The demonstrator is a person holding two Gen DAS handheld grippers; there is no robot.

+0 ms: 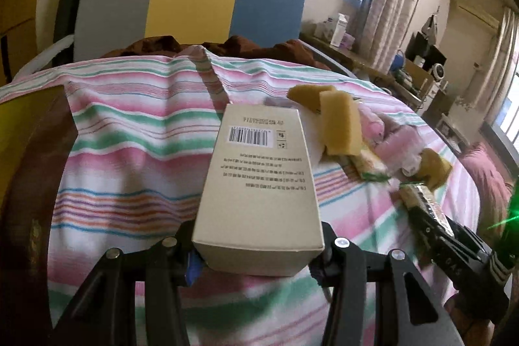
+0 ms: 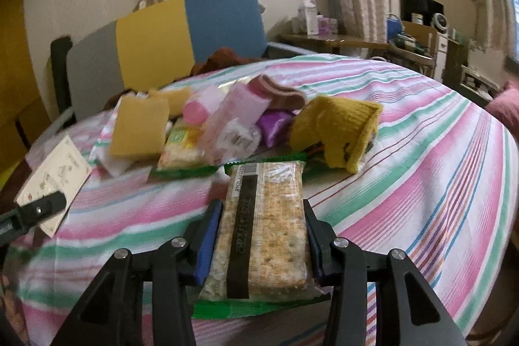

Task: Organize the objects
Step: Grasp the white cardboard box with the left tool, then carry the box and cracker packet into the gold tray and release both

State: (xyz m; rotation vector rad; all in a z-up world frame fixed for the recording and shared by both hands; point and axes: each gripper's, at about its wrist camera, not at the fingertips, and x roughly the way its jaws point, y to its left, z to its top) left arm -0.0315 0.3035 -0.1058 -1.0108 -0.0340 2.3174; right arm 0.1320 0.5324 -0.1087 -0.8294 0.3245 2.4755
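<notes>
My left gripper is shut on a beige cardboard box with a barcode, held above the striped sheet. The same box shows at the far left of the right wrist view, with a left finger on it. My right gripper is shut on a clear packet of crackers with a green edge, its blue pads pressing both long sides. In the left wrist view, that packet sits at the right.
A pile lies mid-bed: yellow sponges, a pink bottle, a purple packet, a mustard knitted sock, and another snack packet. The striped sheet covers the bed. A grey, yellow and blue headboard stands behind.
</notes>
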